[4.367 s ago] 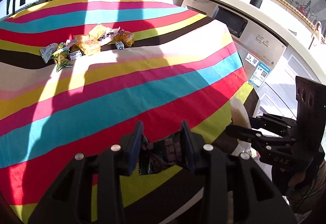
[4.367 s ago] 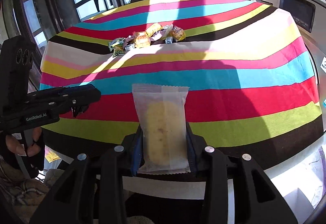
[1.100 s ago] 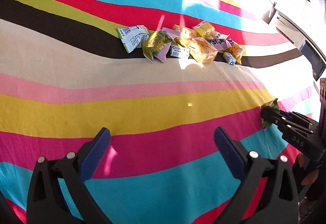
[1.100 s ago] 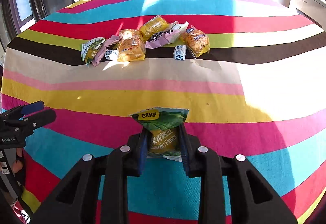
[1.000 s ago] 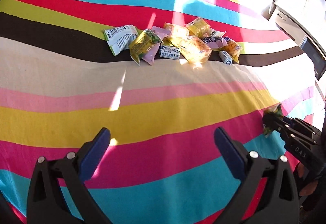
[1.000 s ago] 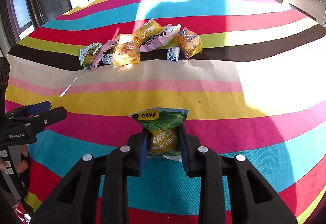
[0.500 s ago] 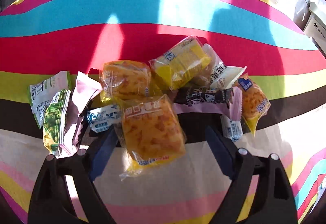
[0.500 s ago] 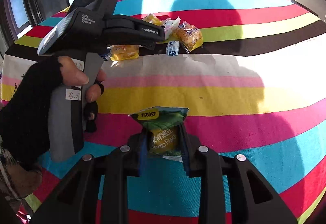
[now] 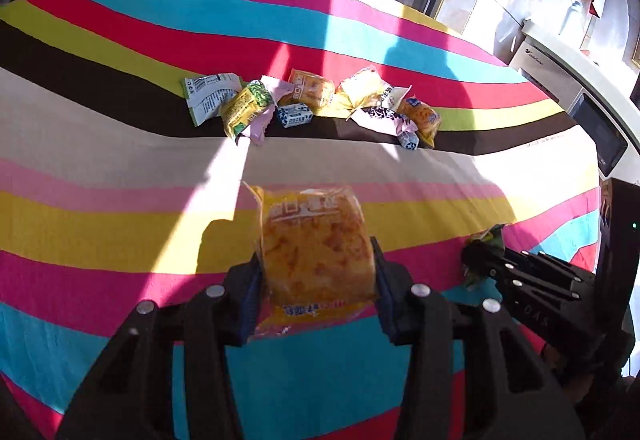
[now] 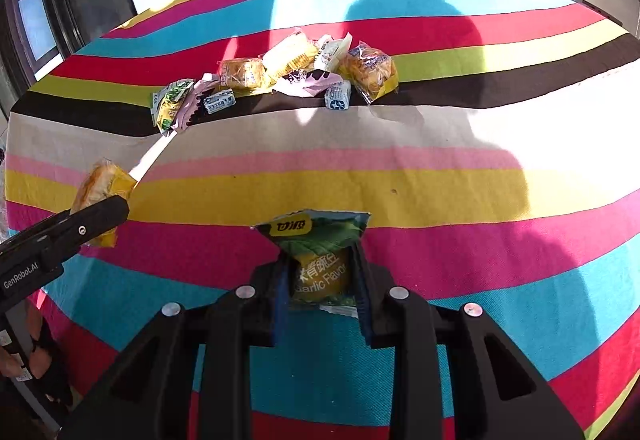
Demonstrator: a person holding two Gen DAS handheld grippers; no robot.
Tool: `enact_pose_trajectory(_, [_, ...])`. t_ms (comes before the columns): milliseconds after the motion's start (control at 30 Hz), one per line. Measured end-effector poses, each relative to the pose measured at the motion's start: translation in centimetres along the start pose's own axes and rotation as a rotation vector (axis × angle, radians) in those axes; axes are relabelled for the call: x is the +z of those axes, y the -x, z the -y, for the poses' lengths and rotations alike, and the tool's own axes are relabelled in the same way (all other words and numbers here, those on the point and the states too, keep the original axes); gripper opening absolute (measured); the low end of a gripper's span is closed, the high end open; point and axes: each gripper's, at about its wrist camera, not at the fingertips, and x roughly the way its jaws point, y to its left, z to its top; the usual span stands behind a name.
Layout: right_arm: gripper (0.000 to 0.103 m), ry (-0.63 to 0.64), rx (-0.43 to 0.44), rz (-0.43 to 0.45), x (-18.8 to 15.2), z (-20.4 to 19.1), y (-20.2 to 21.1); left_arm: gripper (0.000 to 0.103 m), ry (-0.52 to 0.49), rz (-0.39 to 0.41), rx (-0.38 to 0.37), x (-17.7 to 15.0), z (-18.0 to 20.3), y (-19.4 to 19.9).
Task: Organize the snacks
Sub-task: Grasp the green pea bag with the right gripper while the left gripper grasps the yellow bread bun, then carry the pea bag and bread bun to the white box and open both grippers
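Striped bench (image 9: 120, 176); my left claw (image 9: 316, 276) closing on orange bun packet (image 9: 314, 244), right claw (image 10: 320, 272) clamped on green garlic snack (image 10: 316, 244).

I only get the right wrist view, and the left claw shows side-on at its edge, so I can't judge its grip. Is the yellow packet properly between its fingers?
Observer: Yes. The left wrist view shows the left claw with the orange bun packet between both fingers, jaws closing on its sides.
Operator: Anything at the pile's left end that I barely see?
Observer: A white packet with printed text lies there, beside the green-yellow pack.
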Motion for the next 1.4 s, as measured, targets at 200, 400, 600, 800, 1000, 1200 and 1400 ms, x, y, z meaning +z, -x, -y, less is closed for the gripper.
enact_pose_trajectory(200, [0.028, 0.001, -0.008, 0.004, 0.0, -0.1, 0.1, 0.047, 0.027, -0.011, -0.059, -3.9, -0.4, 4.2])
enact_pose_trajectory(400, [0.028, -0.034, 0.067, 0.041, -1.8, -1.3, 3.6, 0.048, 0.009, -0.037, -0.064, -6.2, -1.0, 6.0])
enact_pose_trajectory(600, [0.028, 0.004, 0.128, 0.022, -5.4, -3.1, 6.6, 0.048, -0.010, -0.052, -0.044, -7.6, -1.3, 6.8])
enact_pose_trajectory(800, [0.028, 0.016, 0.144, 0.030, -8.7, -3.2, 9.4, 0.048, -0.074, -0.053, -0.049, -8.5, 0.4, 7.7])
enact_pose_trajectory(1000, [0.028, 0.053, 0.107, 0.065, -11.2, -3.0, 12.9, 0.048, -0.180, -0.049, -0.070, -9.2, 3.6, 8.5])
enact_pose_trajectory(1200, [0.028, 0.013, 0.062, 0.094, -13.9, -0.4, 16.0, 0.048, -0.316, -0.047, -0.062, -10.1, 7.7, 9.3])
enact_pose_trajectory(1400, [0.028, -0.078, 0.010, 0.102, -17.1, 3.3, 18.3, 0.048, -0.467, -0.044, -0.092, -11.2, 12.6, 9.8])
